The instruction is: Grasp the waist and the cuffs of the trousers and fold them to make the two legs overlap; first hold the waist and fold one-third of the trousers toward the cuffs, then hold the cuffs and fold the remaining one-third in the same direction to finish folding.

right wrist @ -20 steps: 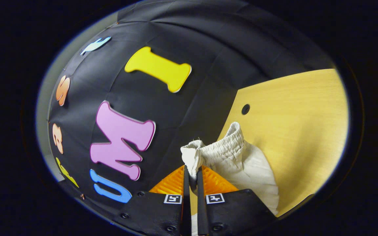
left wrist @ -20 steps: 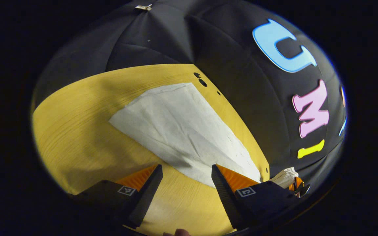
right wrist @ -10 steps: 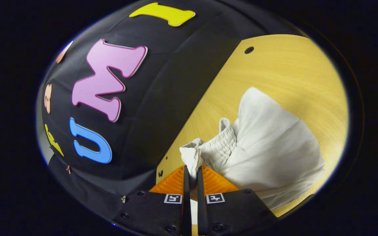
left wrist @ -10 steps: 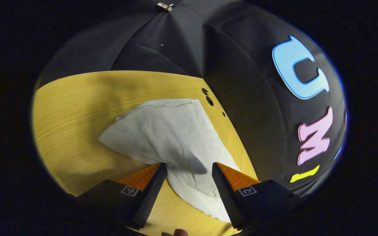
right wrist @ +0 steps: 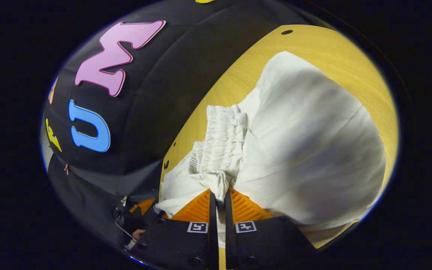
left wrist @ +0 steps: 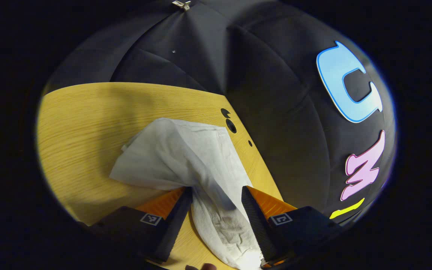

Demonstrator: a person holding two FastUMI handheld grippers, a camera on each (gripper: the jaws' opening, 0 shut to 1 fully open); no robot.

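Trousers pinched at the waist, cuffs lying in a spread gripper

Trousers (right wrist: pixel 306 150): one pair, off-white, on one yellow wooden bench (left wrist: pixel 84 123). Two hand-held grippers are at work, one at each end of the garment.

Nearest in the right gripper view, the right hand-held gripper (right wrist: pixel 217 198) has its two fingers pressed together on a bunched corner of the gathered elastic waist (right wrist: pixel 219 146). The waistband rises from that pinch as a crumpled ridge, and the rest of the cloth billows away to the right and farther across the bench in one broad, smooth, shaded mass. A small flap of fabric lies to the left of the fingers, by the bench edge. Low on the left of the same view, part of the other gripper and the hand holding it can be made out dimly against the dark.

In the left gripper view, the left hand-held gripper (left wrist: pixel 216 198) stands spread wide, and a narrow run of the trousers passes through the gap between its fingers (left wrist: pixel 176 217). The cloth lies close against the right finger; whether the left finger touches it I cannot tell. Beyond the tips the fabric widens into a loosely folded sheet lying on the bench, its far edge near three dark holes (left wrist: pixel 229 122) by the bench's far corner.
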